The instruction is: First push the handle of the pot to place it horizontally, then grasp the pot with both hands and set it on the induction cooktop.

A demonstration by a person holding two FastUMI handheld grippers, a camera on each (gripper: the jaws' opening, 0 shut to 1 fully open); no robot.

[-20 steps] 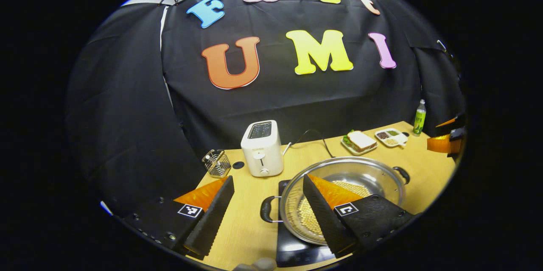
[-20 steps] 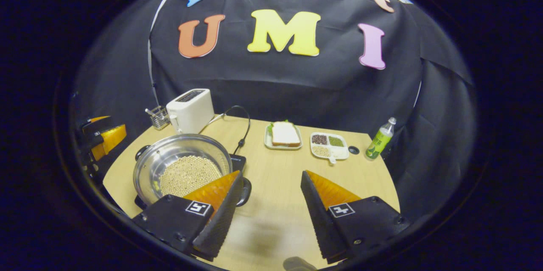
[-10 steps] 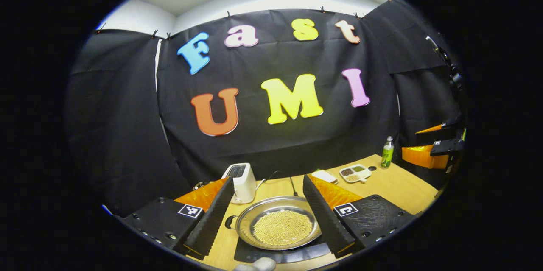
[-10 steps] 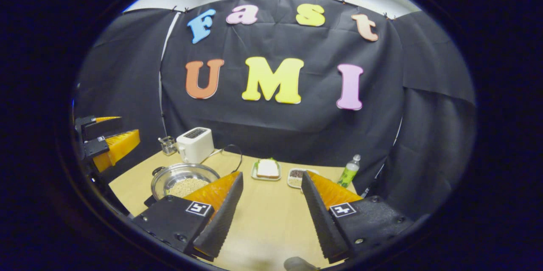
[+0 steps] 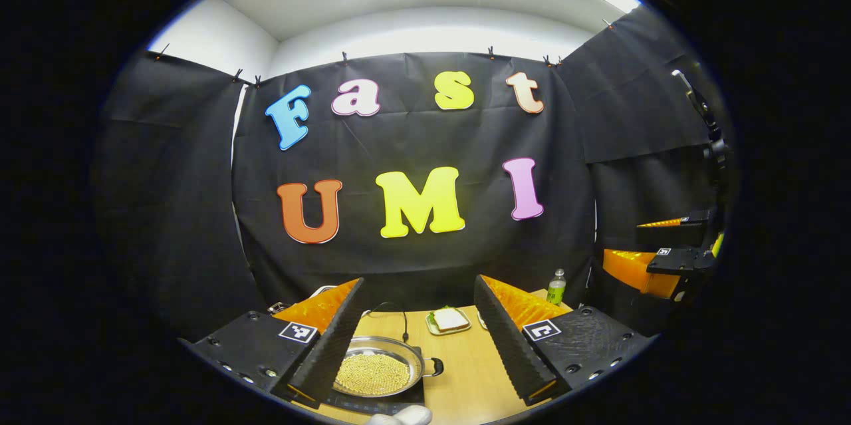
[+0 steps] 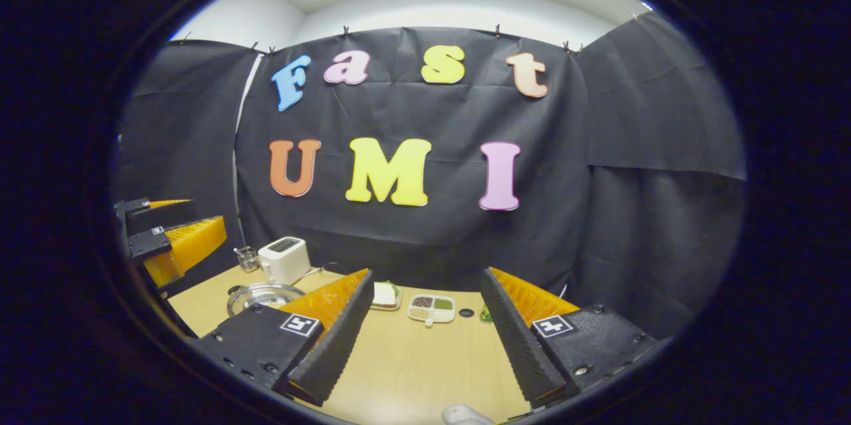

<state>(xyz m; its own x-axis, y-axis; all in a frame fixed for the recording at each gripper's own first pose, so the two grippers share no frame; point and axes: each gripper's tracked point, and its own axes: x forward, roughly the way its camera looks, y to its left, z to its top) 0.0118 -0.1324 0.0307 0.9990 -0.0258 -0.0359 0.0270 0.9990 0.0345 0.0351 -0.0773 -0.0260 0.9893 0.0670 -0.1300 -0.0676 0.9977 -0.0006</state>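
Observation:
A steel pot point(image 5: 379, 372) holding pale beans sits on the black induction cooktop point(image 5: 399, 404), far below and ahead of me. Its right black handle point(image 5: 435, 366) points sideways. My left gripper point(image 5: 419, 280) hangs open well above and back from the pot, nothing between its fingers. In the right gripper view the pot point(image 6: 262, 295) is small at the table's left, partly behind my finger. My right gripper point(image 6: 426, 272) is open and holds nothing, high over the wooden table point(image 6: 412, 365). Each gripper shows at the edge of the other's view: left gripper point(image 6: 173, 245), right gripper point(image 5: 665, 259).
A white toaster point(image 6: 284, 260) and a wire utensil holder point(image 6: 247, 257) stand at the back left. A sandwich plate point(image 6: 384, 294), a compartment tray point(image 6: 432, 307) and a green bottle point(image 5: 556, 286) sit toward the back right. A black cord point(image 5: 399, 315) runs behind the pot.
Both grippers have drawn up and back from the table, so the pot and table look much smaller. The pot stays on the cooktop. Both grippers remain open.

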